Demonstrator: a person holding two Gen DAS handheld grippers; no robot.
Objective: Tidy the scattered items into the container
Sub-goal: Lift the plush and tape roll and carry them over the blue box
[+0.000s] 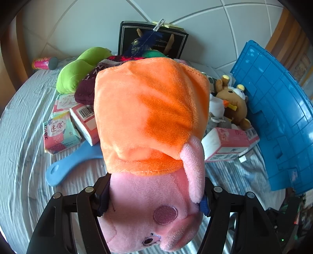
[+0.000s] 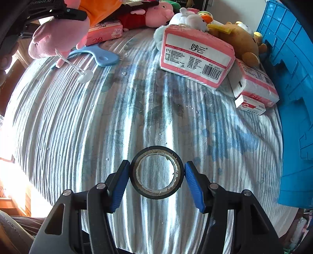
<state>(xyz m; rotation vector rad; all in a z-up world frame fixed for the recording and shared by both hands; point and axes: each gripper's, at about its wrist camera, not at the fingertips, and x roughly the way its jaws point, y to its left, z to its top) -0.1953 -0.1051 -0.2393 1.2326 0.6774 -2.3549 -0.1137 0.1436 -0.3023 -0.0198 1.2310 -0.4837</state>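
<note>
Left tongs (image 1: 154, 199) clenched on the pink pig plush (image 1: 148, 136) in the orange dress, gripped at the head, body sticking forward and filling centre frame. In the right wrist view it's lifted at upper left, hanging above the bed (image 2: 78, 127).

Right tongs (image 2: 157, 173): black tape roll (image 2: 157, 172) sits between the blue pads (image 2: 119, 187), lower centre. Pads look to be touching its rim on both sides, so I judge it grasped; can't tell whether it's off the bed.

Blue container (image 2: 293, 97) stands at the right edge in both views; interior not visible, so what's already in it I can't tell.

Still out on the bed:
- pink tissue packs (image 2: 197, 56), upper right, one propped on another
- small red-and-white box (image 2: 250, 106) just beside them
- brown bear plush (image 2: 242, 43) against the container
- white plush (image 2: 185, 19), second pig plush (image 2: 148, 17), top centre
- blue paddle (image 2: 97, 55), upper left
- left wrist view: green plush (image 1: 76, 72), Kotex packs (image 1: 60, 132), pink can (image 1: 44, 63), black box (image 1: 152, 39) at the top

Judgement: early to mid task, two items in hand, most of the pile left.
</note>
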